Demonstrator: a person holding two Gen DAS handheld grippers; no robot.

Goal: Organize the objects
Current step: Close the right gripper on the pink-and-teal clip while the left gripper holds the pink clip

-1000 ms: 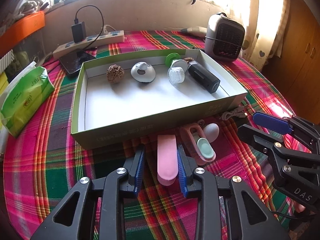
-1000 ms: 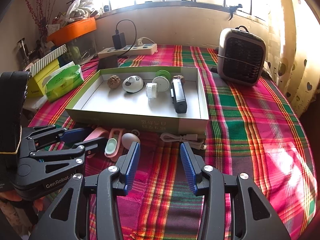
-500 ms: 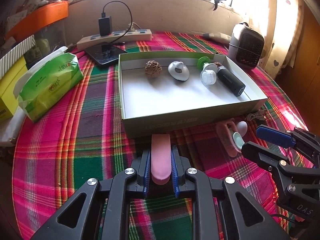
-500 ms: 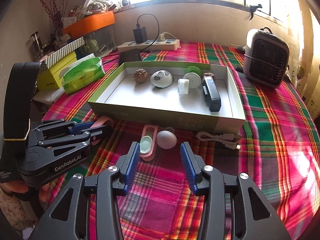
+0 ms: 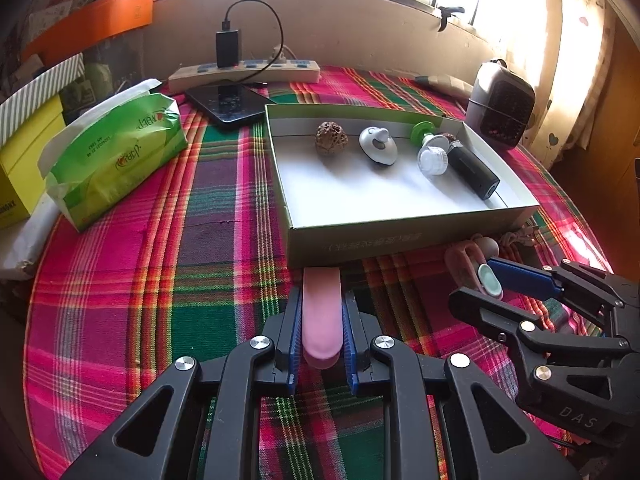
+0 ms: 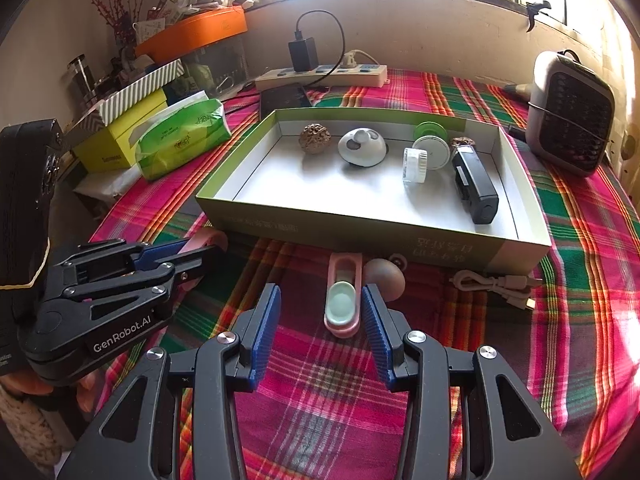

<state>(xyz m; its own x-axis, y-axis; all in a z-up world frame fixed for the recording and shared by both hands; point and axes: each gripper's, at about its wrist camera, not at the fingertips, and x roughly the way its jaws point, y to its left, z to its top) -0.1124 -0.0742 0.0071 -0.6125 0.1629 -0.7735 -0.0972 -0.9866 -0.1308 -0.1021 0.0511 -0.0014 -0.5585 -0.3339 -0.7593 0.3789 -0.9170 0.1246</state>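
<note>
My left gripper (image 5: 321,308) is shut on a flat pink case (image 5: 321,312) in front of the green box (image 5: 400,236), a little above the plaid cloth. It shows at the left of the right wrist view (image 6: 192,254). My right gripper (image 6: 320,304) is open around a pink and mint clip (image 6: 342,300), next to a brown egg-shaped thing (image 6: 384,280). The box (image 6: 360,232) holds a walnut (image 6: 315,139), a grey dome (image 6: 362,148), a clear jar (image 6: 414,165), a green-capped jar (image 6: 430,132) and a black device (image 6: 474,184).
A white cable (image 6: 496,284) lies right of the egg. A green tissue pack (image 5: 116,156) and a yellow box (image 5: 24,160) sit left. A power strip (image 5: 244,74), a phone (image 5: 230,104) and a small heater (image 5: 500,108) stand at the back.
My left gripper closed on the pink case and lifted it slightly. My right gripper moved left and forward, so its open fingers now stand around the pink and mint clip.
</note>
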